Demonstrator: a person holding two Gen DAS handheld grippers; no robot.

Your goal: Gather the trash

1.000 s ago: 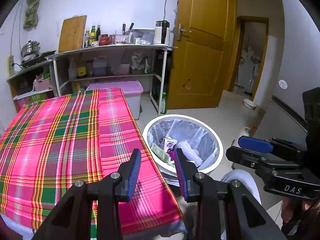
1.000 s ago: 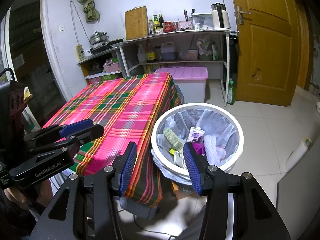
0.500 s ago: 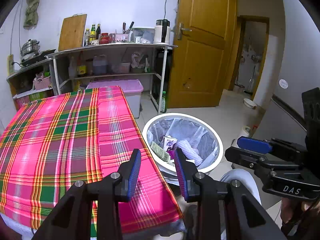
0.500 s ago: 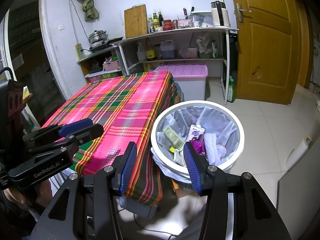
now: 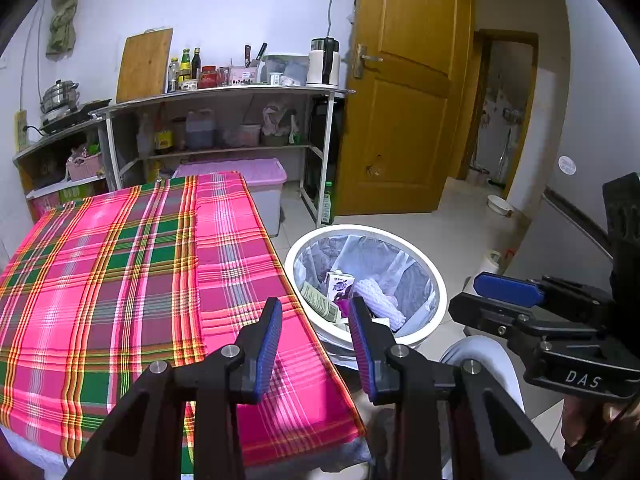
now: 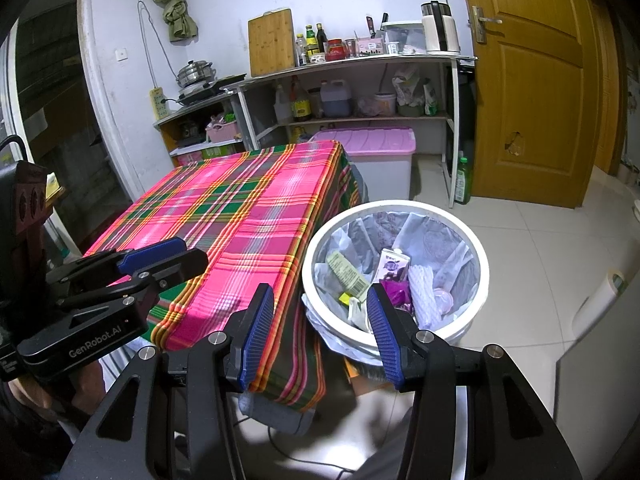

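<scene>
A white trash bin (image 5: 362, 230) (image 6: 400, 203) with a clear liner stands on the floor by the table's right edge. Inside it lie a purple carton (image 5: 340, 283) (image 6: 394, 266), a white foam net (image 5: 376, 302) (image 6: 422, 286) and a green-labelled wrapper (image 5: 319, 301) (image 6: 348, 274). My left gripper (image 5: 314, 314) (image 6: 186, 256) hovers open over the table's near corner, with nothing between its blue pads. To its right, my right gripper (image 6: 320, 302) (image 5: 478, 296) is open and empty, pointing down towards the bin's near rim. No loose item shows on the pink plaid tablecloth (image 5: 120, 280) (image 6: 240, 216).
A metal shelf (image 5: 224, 92) with bottles, a kettle and a cutting board lines the back wall. A pink-lidded storage box (image 6: 368, 152) sits under it, behind the table. A wooden door (image 5: 404, 120) and a green bottle (image 6: 463, 180) are on the right. Tiled floor surrounds the bin.
</scene>
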